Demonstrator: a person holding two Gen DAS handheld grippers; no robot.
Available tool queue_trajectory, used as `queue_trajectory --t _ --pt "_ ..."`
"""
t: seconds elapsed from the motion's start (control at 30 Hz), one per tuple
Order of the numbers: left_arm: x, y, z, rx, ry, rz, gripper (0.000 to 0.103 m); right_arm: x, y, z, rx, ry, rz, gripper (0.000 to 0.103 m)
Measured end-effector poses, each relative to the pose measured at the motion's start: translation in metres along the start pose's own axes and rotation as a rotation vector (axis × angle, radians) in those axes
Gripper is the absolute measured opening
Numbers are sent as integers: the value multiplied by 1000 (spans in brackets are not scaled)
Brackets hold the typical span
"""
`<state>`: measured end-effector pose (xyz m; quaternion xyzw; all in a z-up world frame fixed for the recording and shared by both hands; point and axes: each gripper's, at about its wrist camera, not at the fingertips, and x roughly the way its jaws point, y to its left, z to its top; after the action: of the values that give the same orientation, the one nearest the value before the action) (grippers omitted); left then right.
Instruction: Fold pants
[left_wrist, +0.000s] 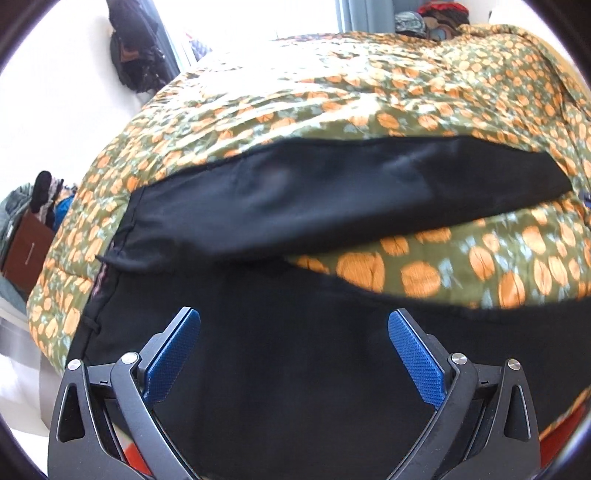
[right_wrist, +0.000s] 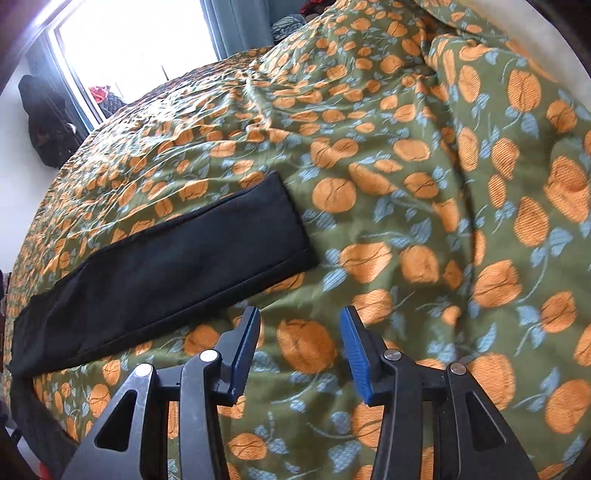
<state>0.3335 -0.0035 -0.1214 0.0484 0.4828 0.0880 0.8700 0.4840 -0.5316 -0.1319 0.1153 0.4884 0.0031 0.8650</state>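
Note:
Black pants (left_wrist: 332, 199) lie spread on a bed under a green bedspread with orange flowers (left_wrist: 406, 96). In the left wrist view one leg stretches across the middle and the wide waist part (left_wrist: 277, 350) fills the foreground. My left gripper (left_wrist: 294, 325) hovers over that waist part, open, with its blue pads wide apart and nothing pinched. In the right wrist view a pant leg (right_wrist: 166, 266) runs from lower left to its hem near the centre. My right gripper (right_wrist: 300, 325) stands open over bare bedspread (right_wrist: 443, 206), to the right of the leg's hem, holding nothing.
Dark clothes hang on the white wall (left_wrist: 136, 55) past the bed's far left corner. A bright window (right_wrist: 136, 40) is behind the bed. A brown box and piled items (left_wrist: 26, 243) sit left of the bed. Heaped fabrics (left_wrist: 436, 18) lie at the far end.

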Motion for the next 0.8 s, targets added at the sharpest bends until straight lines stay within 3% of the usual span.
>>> queue_trajectory --t 0.13,0.2,0.27,0.3,0.33,0.4,0.5,0.6,0.7,0.8 --pt "50 8 58 -68 -78 76 102 14 82 1 -61 -21 181 46" --pt "88 11 77 -85 -100 176 102 25 143 5 -124 -13 299 46" --pt "131 15 79 -80 -60 272 102 39 211 1 -211 13 403 52" --pt "154 19 75 -78 -8 286 102 46 244 -4 -260 33 447 56" --pt "173 22 66 -84 34 262 102 55 277 -11 -315 58 483 59" --pt "178 31 52 -137 -28 203 102 77 334 -33 -439 133 529 62" --pt "178 37 49 -165 -35 160 102 111 378 -66 -624 211 472 63" --pt "177 35 44 -172 -50 153 102 119 350 -51 -667 169 483 61" --pt "180 34 44 -180 -60 145 102 129 262 -1 -518 110 302 61" --pt "181 32 48 -180 -62 144 102 130 140 43 -313 62 64 58"
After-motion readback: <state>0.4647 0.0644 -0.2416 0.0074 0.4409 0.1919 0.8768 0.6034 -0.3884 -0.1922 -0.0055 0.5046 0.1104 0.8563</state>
